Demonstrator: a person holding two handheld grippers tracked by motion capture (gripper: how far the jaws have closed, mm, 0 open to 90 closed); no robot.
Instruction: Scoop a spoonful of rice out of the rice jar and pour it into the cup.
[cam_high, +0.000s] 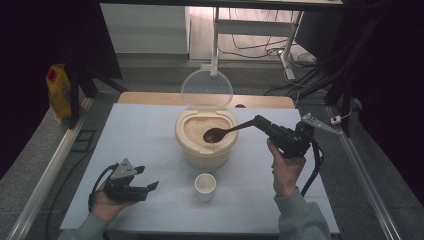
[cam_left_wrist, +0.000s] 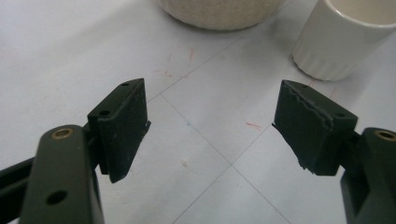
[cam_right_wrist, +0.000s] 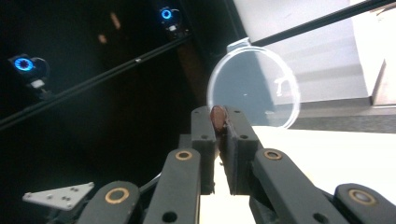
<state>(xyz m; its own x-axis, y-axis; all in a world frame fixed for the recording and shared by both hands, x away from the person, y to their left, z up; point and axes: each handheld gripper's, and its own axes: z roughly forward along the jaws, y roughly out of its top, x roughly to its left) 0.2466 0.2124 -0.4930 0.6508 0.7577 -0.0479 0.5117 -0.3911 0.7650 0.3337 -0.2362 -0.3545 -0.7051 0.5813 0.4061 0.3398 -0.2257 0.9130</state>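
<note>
High view: the whole bench (cam_high: 150, 150) is seen, with a cream rice container (cam_high: 206, 137) at its middle, its clear lid (cam_high: 206, 88) raised upright behind it, and a small white cup (cam_high: 205, 185) set just in front of it.
Spoon: a dark brown spoon (cam_high: 225, 132) is held with its bowl above the rice in the container, the handle running right to the right tongs (cam_high: 261, 123).
Left view: pale bench surface (cam_left_wrist: 210, 140) with thin lines and red marks is shown, the cup (cam_left_wrist: 343, 37) at upper right, the container's base (cam_left_wrist: 219, 11) at top.
Right view: the lid (cam_right_wrist: 254, 88) is seen against a dark room, and the spoon's handle end (cam_right_wrist: 217, 117) is caught between the pads.
Left tongs (cam_high: 145, 181): spread wide, nothing between them, hovering low over the bench near the left front.
Right tongs: pressed together, pinching the spoon handle.
</note>
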